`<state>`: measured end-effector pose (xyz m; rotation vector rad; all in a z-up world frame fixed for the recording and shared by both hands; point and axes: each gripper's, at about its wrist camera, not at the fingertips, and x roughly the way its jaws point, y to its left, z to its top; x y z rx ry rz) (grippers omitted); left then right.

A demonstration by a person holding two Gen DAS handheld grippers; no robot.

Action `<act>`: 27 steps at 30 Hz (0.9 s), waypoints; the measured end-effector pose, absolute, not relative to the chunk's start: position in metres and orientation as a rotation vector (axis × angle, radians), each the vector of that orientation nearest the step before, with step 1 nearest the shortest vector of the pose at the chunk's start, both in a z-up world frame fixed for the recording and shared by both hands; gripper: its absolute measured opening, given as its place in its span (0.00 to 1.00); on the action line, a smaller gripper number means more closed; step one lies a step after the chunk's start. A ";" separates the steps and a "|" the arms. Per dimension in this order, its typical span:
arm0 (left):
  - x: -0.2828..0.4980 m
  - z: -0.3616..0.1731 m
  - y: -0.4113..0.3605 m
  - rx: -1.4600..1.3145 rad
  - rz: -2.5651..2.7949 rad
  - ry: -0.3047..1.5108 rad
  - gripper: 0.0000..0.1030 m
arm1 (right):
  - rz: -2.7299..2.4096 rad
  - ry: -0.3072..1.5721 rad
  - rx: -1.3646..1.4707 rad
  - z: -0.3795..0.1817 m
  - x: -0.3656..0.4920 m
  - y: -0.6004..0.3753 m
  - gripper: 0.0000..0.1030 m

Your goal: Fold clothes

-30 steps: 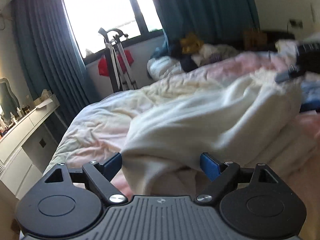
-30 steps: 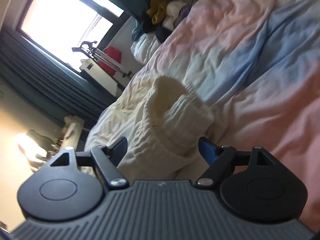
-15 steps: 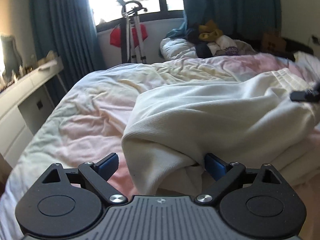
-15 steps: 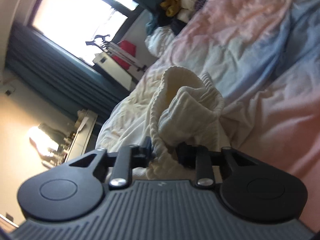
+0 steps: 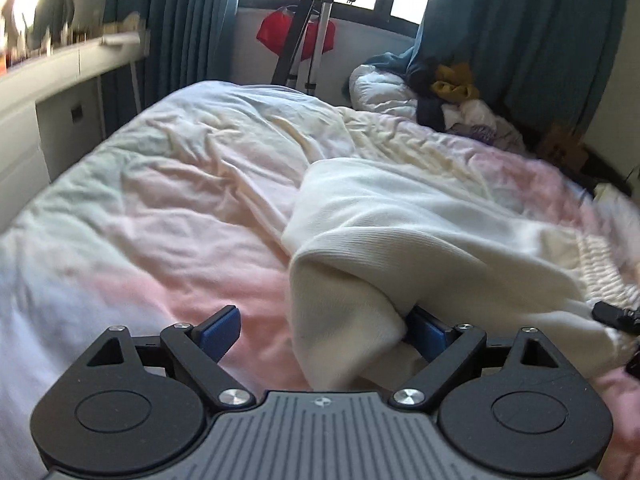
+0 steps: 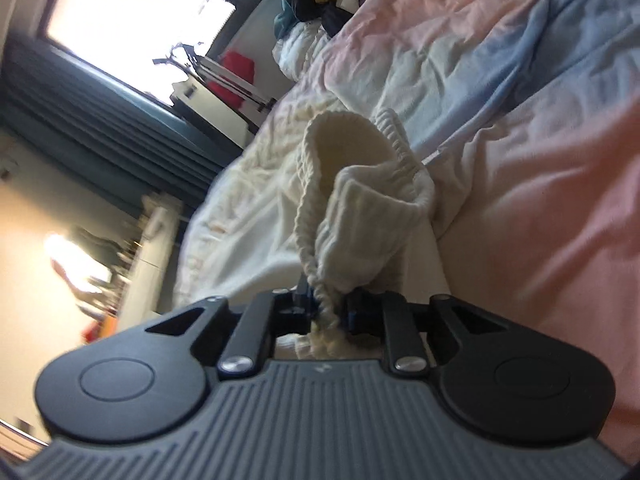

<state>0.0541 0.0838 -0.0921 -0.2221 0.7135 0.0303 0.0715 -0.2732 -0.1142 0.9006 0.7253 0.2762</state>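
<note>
With the right tool [image 6: 326,312] pinching the ribbed hem of the cream sweater [image 5: 400,216] on the bed [image 5: 160,200] and the left tool [image 5: 320,330] spread around a loose fold, lifting now would likely drag one side crooked.

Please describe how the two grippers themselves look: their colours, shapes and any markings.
Both look the same. The left gripper and the right gripper each have a grey ribbed body with a small round emblem at its front edge, two black rounded plates with a circular recess, triangular cut-outs, black link arms on silver screws, and blue pads on the fingers. No cables, sleeves or hands show.
</note>
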 end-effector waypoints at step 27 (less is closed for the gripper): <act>0.102 -0.138 0.150 -0.852 -0.125 0.783 0.94 | 0.270 0.830 1.011 -0.155 0.101 -0.276 0.92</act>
